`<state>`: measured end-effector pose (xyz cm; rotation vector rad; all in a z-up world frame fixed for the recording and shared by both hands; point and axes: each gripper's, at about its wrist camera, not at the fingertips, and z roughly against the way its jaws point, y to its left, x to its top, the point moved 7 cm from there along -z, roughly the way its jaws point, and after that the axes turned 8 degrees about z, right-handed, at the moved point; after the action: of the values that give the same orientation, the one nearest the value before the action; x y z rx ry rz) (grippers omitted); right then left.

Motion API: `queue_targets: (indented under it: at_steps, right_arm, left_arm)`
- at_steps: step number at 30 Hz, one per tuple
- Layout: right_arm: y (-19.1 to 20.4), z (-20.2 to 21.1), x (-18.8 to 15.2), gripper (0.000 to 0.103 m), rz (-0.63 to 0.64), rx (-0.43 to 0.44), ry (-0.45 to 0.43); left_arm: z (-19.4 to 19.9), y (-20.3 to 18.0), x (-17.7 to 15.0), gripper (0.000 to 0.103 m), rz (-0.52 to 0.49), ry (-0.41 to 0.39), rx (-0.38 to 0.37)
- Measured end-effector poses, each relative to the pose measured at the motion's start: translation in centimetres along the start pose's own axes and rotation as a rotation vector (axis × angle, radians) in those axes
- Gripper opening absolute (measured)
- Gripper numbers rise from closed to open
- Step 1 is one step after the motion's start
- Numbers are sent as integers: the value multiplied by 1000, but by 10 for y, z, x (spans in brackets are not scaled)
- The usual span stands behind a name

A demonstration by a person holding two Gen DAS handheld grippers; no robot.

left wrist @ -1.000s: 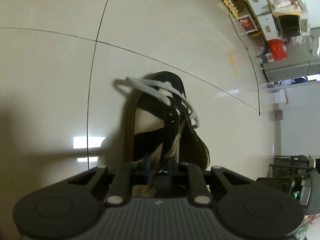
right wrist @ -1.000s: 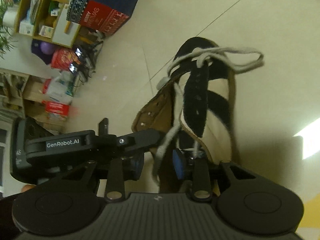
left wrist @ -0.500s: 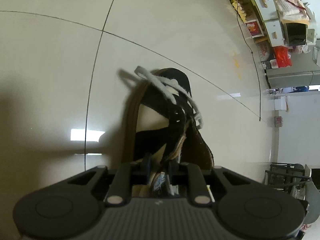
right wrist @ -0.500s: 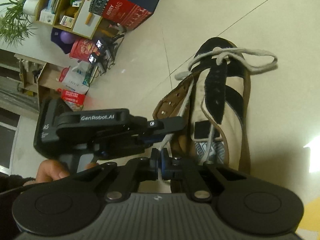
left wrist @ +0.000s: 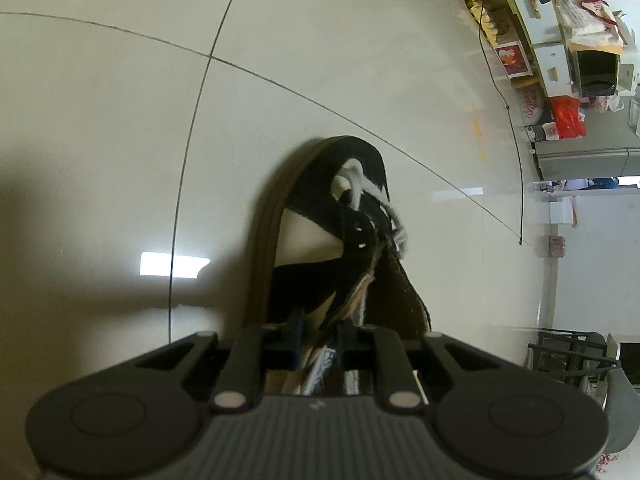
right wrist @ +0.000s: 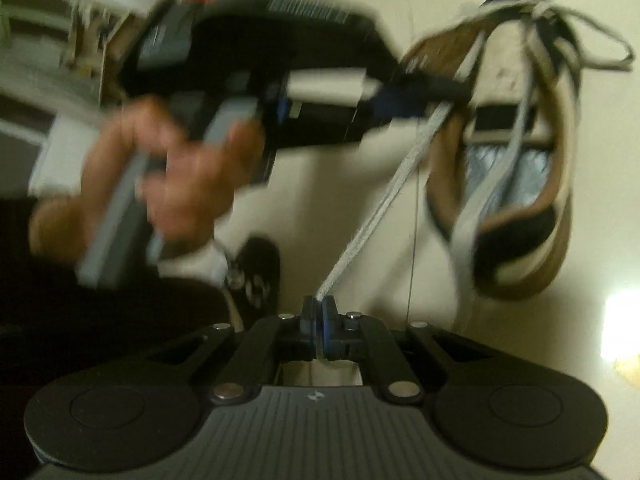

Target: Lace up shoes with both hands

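A black, cream and brown shoe (left wrist: pixel 312 236) lies on the tiled floor, seen from the heel in the left wrist view. My left gripper (left wrist: pixel 320 332) is shut on the edge of its eyelet flap near the ankle opening. The white lace (left wrist: pixel 360 184) bunches at the lowest eyelets by the toe. In the right wrist view, my right gripper (right wrist: pixel 319 320) is shut on one end of the lace (right wrist: pixel 380 208), which runs taut up to the shoe (right wrist: pixel 560 184). A second strand (right wrist: pixel 492 184) hangs across the opening. The left gripper (right wrist: pixel 452 90) reaches in from the left, held by a hand (right wrist: pixel 180 168).
Cluttered shelves and boxes (left wrist: pixel 560 60) line the far right, with a thin black cable (left wrist: pixel 516 160) across the floor and dark chairs (left wrist: pixel 572 356) at the lower right. A dark patterned slipper (right wrist: pixel 256 276) and a dark sleeve lie near my right gripper. The right wrist view is blurred.
My right gripper closed on the lace end and drew back from the shoe, pulling the lace taut. The loose loop at the toe shrank. The left gripper kept its hold.
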<state>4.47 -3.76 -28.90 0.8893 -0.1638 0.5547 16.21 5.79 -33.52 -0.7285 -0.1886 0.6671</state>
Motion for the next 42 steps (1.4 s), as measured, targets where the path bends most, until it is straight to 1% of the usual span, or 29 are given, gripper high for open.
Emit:
queue_targets:
  at_steps: [2, 5, 9, 13, 19, 21, 26, 31, 34, 37, 39, 40, 42]
  right_arm:
    - [8, -11, -13, 4, 49, -8, 61]
    - [13, -22, -24, 4, 67, 3, 114]
    - [11, -30, -32, 4, 89, -7, 166]
    - [9, -37, -38, 4, 84, -10, 195]
    - [11, -46, -64, 4, 103, -5, 256]
    - [14, -51, -72, 4, 102, 13, 288]
    - [25, -66, -107, 4, 132, 40, 396]
    - [27, -73, -127, 4, 120, 56, 451]
    - [22, -72, -124, 4, 98, 44, 432]
    - [11, -64, -110, 11, 46, 10, 373]
    - [1, -52, -96, 40, 6, -10, 309]
    - [-3, -45, -87, 42, -7, -23, 267]
    - [-13, -28, -70, 42, -18, -61, 186]
  left_arm:
    - [0, 0, 0, 15, -1, 0, 0]
    - [-1, 0, 0, 15, -1, 2, -1]
    - [-2, 0, 1, 15, -2, 3, -3]
    - [-2, -1, 1, 15, -2, 4, -4]
    - [-3, -1, 1, 15, -4, 6, -5]
    - [-3, 0, 1, 15, -3, 6, -5]
    - [-3, 0, 1, 15, -6, 6, -7]
    - [-2, 0, 1, 15, -9, 7, -8]
    - [-2, 0, 1, 15, -13, 9, -11]
    - [-2, 0, 1, 15, -24, 11, -12]
    - [-2, -1, 1, 15, -37, 11, -9]
    - [-2, -1, 0, 15, -42, 12, -8]
    - [-2, -1, 1, 16, -45, 13, -9]
